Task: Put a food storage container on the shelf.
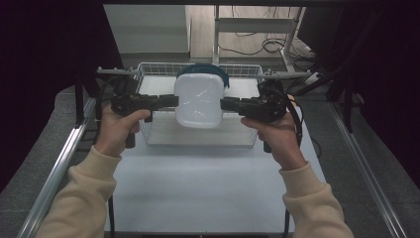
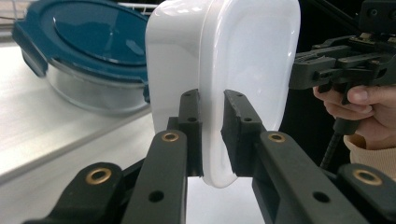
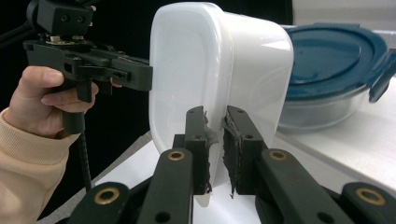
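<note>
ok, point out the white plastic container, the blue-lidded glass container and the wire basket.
white plastic container [image 1: 198,101], high view, flat face
blue-lidded glass container [image 2: 88,35], left gripper view, lid
wire basket [image 1: 156,67], high view, back rim

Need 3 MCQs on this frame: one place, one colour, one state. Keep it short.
1. Where is the white container?
A. On the floor
B. Held above the wire basket
C. Stacked on the glass container's lid

2. Lid colour of the glass container?
A. Red
B. Dark blue
C. Yellow

3. State of the left gripper and right gripper?
A. Both shut on the white container's rim
B. Both open, empty
C. One holds the lid

Key: B, the high view shows it lifted over the basket; B, the lid is blue; A, each pair of jaws clamps the rim at opposite sides.
</note>
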Tool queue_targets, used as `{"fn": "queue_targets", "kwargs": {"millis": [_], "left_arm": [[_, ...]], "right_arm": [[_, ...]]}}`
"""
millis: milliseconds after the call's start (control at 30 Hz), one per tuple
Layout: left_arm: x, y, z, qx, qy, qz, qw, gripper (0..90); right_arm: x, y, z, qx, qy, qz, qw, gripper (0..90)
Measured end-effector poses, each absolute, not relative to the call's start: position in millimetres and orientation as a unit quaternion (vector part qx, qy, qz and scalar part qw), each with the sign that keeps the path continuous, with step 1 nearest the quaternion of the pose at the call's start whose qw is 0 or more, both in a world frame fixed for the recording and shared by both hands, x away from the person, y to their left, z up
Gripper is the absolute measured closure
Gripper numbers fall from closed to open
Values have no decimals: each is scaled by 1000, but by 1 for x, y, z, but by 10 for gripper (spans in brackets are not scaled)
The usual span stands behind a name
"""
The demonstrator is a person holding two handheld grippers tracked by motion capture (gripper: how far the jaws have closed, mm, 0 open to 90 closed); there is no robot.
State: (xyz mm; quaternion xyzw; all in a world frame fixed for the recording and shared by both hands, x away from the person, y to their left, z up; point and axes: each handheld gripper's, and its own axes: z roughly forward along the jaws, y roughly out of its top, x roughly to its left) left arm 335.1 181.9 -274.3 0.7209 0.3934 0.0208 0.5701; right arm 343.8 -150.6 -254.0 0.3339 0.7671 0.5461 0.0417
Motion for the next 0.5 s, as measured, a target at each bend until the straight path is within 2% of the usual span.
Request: {"fn": "queue_targets", "kwargs": {"millis": [500], "left_arm": [[359, 190, -247, 717, 399, 9, 571, 780]], "right_arm": [[366, -143, -226, 335, 765, 549, 35, 797]]}}
